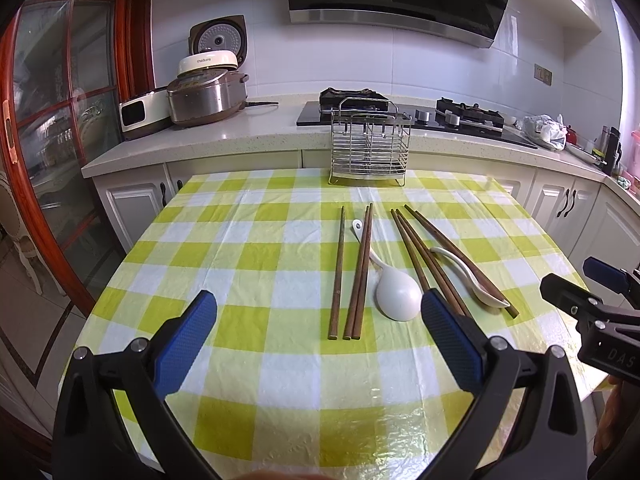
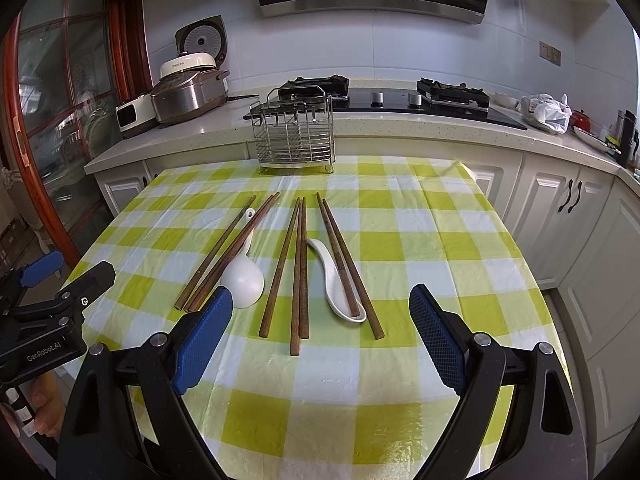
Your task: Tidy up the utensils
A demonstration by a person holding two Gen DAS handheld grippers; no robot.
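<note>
- The left gripper hovers above the near part of the table, its jaws spread wide with nothing between them; the inner pads are blue with a fine cross-hatched grip, set in matte black plastic arms with silver bolts.
- The right gripper is likewise wide apart and holds nothing, with the same blue textured pads.
- The tablecloth is a glossy, crinkled plastic sheet in yellow-green and white checks.
- Slim, dark brown wooden chopsticks lie across the middle of the cloth in loose groups: a left group, a middle group of three straight sticks, and a right pair.
- A smooth white ceramic spoon with a round bowl lies with its handle running under the left group.
- A second white ceramic spoon, curved, lies with its bowl toward the near side; one stick of the right pair rests in its bowl.
- A wire utensil rack, boxy and made of thin shiny metal rods on small feet, stands upright at the far edge of the table, well apart from the utensils.
- Behind it runs a pale speckled stone countertop with a black glass hob and a brushed-metal rice cooker.
</note>
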